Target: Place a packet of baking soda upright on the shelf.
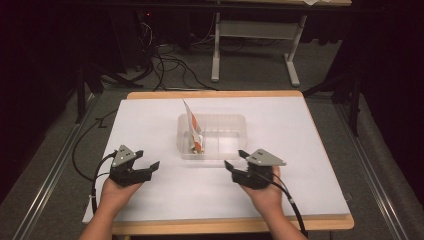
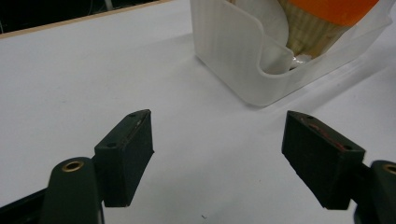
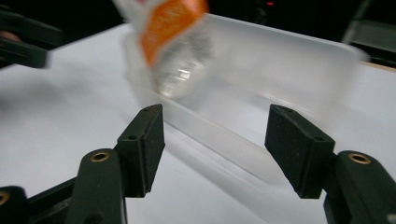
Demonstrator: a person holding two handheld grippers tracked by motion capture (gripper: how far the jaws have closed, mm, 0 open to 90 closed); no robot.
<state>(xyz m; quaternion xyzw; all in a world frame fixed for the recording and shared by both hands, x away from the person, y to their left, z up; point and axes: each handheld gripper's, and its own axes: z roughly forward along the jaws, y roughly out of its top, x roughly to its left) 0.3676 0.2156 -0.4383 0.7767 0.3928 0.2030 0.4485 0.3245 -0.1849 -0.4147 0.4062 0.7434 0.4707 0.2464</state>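
Risk here, as we judge it, sits with the packet (image 1: 192, 127): it stands tilted in the left end of the clear bin (image 1: 235, 120), its top poking well above the rim, so a knock on the bin or a careless pass of a jaw could tip it out or flatten it. We see the right gripper (image 1: 236, 160) just off the bin's near right corner, its jaws spread wide with nothing between them; the right gripper view is blurred, so we cannot judge how close it runs to the wall. The left gripper (image 1: 148, 159) rests to the near left of the bin, also wide open and empty. The bin looks like thin, translucent, frosted plastic with rounded corners, light enough to slide on the smooth white tabletop (image 1: 150, 110). The packet is glossy film, orange and white, flat and pointed at the top, likely slippery and easily crumpled.
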